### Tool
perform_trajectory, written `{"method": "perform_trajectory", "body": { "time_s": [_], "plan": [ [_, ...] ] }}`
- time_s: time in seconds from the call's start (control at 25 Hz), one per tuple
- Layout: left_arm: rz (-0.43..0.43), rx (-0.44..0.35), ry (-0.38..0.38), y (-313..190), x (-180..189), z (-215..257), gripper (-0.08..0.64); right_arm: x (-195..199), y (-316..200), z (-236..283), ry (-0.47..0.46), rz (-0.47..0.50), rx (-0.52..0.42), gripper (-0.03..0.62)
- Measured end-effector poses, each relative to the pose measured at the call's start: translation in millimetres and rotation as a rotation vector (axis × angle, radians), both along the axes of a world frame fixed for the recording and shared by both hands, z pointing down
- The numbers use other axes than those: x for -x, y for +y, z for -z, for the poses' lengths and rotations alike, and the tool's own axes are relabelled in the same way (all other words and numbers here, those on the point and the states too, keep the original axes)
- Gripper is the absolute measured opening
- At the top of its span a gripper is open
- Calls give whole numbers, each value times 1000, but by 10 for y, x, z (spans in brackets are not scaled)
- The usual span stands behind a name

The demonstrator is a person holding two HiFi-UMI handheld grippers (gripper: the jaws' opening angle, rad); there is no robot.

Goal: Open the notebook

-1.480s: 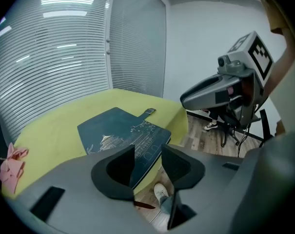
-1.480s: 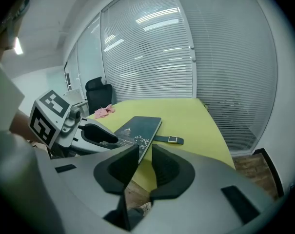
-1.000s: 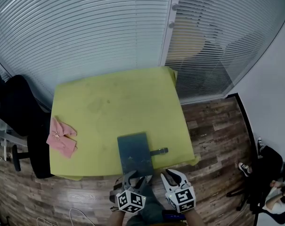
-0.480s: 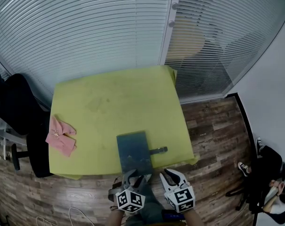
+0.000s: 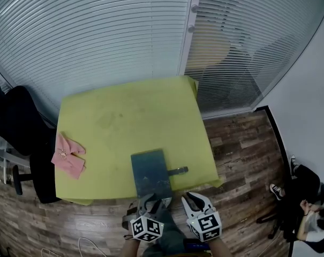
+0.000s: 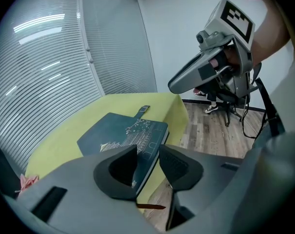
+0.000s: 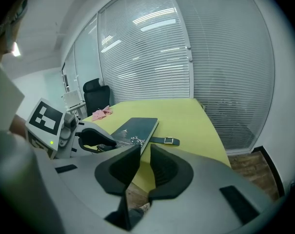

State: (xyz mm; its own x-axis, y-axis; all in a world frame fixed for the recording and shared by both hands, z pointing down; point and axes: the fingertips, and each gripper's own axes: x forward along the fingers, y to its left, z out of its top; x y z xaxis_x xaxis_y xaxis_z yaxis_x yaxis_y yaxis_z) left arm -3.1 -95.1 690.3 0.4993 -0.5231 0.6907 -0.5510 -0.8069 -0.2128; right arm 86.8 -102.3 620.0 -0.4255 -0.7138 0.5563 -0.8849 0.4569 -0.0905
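A closed dark blue notebook (image 5: 150,173) lies on the yellow-green table (image 5: 124,122), close to its near edge. Its unfastened strap with a buckle (image 5: 178,171) rests on the table to the right. My left gripper (image 5: 151,201) hovers just off the table edge in front of the notebook (image 6: 125,133). Its jaws have just been closing, with a gap still showing and nothing between them. My right gripper (image 5: 194,199) hangs beside it, short of the strap (image 7: 166,140), jaws slightly apart and empty. Neither gripper touches the notebook (image 7: 135,129).
A crumpled pink cloth (image 5: 69,155) lies at the table's left edge. A black office chair (image 5: 17,125) stands left of the table. Slatted blinds (image 5: 97,36) on glass walls close off the far side. A person (image 5: 311,224) sits at the lower right on the wooden floor (image 5: 242,143).
Both grippers and the notebook keep their places. The left gripper's jaws look slightly narrower than a second ago. The head view has drifted a little.
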Motion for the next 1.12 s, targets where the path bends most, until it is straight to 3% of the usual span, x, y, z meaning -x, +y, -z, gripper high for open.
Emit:
{"method": "perform_trajectory", "body": {
  "time_s": [1.12],
  "plan": [
    [6,-17,14,30,9,147,123,-19,45,195,-6,-10,-39,74]
  ]
}}
